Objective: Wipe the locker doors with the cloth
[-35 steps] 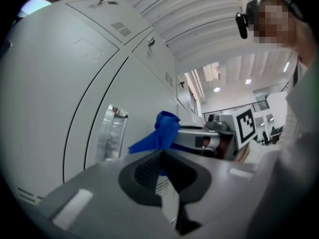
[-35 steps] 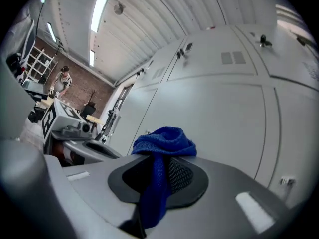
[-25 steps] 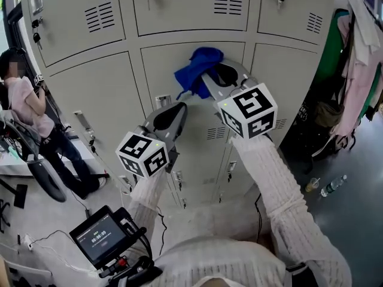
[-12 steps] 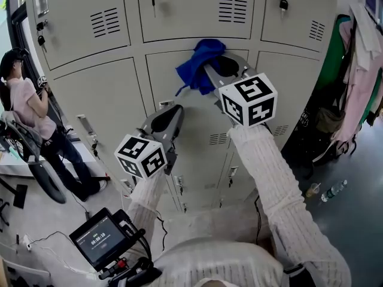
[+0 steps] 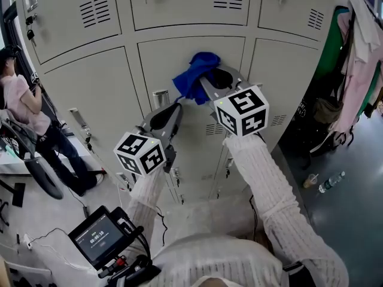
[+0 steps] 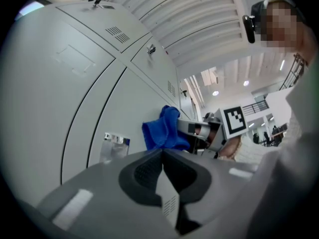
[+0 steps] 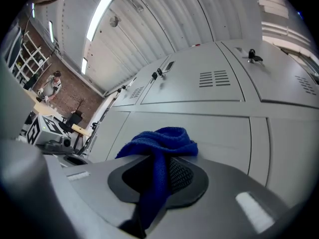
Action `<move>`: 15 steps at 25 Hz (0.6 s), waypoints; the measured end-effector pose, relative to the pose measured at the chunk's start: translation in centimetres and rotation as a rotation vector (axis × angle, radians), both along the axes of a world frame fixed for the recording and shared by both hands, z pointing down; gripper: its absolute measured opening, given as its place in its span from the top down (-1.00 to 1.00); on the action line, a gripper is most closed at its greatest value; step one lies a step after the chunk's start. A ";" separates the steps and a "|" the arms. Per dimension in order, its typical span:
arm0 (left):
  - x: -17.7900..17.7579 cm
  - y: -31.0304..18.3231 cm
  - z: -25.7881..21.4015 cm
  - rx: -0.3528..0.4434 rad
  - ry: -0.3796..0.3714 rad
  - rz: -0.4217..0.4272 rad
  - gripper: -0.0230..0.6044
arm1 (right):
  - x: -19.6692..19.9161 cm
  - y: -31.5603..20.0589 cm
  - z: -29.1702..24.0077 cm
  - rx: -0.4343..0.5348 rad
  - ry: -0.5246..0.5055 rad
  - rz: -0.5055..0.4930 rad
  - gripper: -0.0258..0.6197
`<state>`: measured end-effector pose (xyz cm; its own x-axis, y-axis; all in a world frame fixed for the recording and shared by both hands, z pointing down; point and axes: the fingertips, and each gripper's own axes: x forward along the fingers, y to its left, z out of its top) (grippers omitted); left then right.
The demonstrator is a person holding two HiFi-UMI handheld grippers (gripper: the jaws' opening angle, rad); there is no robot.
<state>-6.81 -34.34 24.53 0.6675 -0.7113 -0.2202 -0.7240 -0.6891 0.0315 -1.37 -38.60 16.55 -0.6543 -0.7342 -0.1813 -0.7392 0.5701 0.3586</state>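
Blue cloth (image 5: 192,76) was pinched tight in my right gripper (image 5: 209,81) and looked pressed against the middle locker door (image 5: 161,58). My left gripper (image 5: 173,107) hung just below it, jaws together on nothing. I judged the wiping partway at most. This door was under the cloth, and the neighbouring doors (image 5: 90,82) were left to do.
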 end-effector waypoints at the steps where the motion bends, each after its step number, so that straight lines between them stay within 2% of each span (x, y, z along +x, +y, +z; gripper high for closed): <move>1: 0.1 0.0 0.7 -0.016 -0.001 0.003 0.93 | 0.1 0.0 1.1 -0.018 0.002 0.001 0.74; 15: 0.3 0.5 9.8 -0.229 0.034 0.011 0.93 | -0.3 -0.6 16.1 -0.304 0.017 0.009 0.74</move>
<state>-6.55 -33.87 34.33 0.6701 -0.7383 -0.0764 -0.7126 -0.6687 0.2121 -1.66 -39.19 32.65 -0.6489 -0.7586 0.0588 -0.7396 0.6470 0.1852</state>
